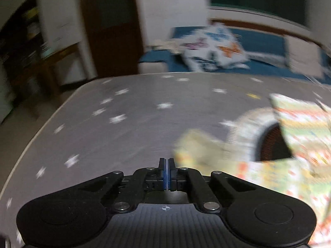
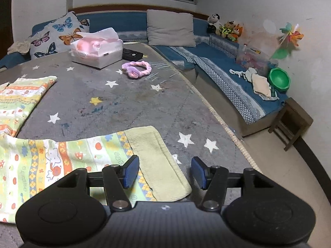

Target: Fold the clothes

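Observation:
A child's patterned garment [image 2: 62, 161], light green and white with orange and yellow prints, lies flat on the grey star-print table [image 2: 128, 103]. Its ribbed pale-green cuff [image 2: 157, 165] lies between the jaws of my right gripper [image 2: 164, 172], which is open and just above the cuff. A second part of the garment [image 2: 20, 101] lies at the left. In the blurred left wrist view the garment [image 1: 289, 144] sits at the right with its waistband opening showing. My left gripper [image 1: 166, 172] is shut and empty, its pads pressed together, left of the garment.
A tissue box [image 2: 97, 48], a black item [image 2: 132, 54] and a pink plush hairband [image 2: 136, 68] sit at the table's far side. A blue sofa [image 2: 227, 66] with cushions, toys and a green bowl [image 2: 279, 79] runs behind and to the right. The table edge [image 2: 223, 122] is at right.

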Demonstrator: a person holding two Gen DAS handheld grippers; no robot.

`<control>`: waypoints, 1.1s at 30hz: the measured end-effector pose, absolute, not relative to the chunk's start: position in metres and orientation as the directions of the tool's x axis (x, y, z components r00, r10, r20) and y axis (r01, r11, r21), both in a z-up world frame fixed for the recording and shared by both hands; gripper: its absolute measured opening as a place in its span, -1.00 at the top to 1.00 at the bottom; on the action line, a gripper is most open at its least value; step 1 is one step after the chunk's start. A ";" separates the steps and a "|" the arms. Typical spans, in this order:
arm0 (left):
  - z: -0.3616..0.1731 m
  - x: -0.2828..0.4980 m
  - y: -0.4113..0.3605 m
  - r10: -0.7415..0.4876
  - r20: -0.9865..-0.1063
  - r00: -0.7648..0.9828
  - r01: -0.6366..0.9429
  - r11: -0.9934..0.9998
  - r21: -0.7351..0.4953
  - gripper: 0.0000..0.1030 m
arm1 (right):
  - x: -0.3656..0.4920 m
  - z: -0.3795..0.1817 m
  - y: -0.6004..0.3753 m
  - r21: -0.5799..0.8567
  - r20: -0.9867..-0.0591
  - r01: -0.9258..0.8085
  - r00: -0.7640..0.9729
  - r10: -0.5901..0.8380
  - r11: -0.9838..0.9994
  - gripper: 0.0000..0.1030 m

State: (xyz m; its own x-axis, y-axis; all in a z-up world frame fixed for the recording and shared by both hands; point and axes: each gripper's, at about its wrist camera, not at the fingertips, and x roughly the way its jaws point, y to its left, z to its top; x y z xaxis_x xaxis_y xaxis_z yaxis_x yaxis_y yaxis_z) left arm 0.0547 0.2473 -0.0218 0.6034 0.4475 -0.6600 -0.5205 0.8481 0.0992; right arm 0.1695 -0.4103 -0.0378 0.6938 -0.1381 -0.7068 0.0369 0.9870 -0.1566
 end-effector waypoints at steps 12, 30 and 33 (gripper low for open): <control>-0.008 0.024 0.203 0.333 -0.608 0.721 -0.313 0.939 0.143 -0.14 | 0.160 -0.015 -0.377 -0.141 -0.675 -0.056 0.736 -0.054 0.988 -0.20; -0.033 0.036 0.277 0.589 -0.643 0.489 -0.664 0.730 0.163 -0.50 | 0.153 -0.025 -0.339 -0.113 -0.703 -0.182 0.709 0.051 0.977 -0.43; -0.030 0.019 0.285 0.556 -0.660 0.505 -0.669 0.735 0.108 -0.50 | 0.150 -0.020 -0.337 -0.112 -0.694 -0.188 0.718 0.058 0.976 -0.45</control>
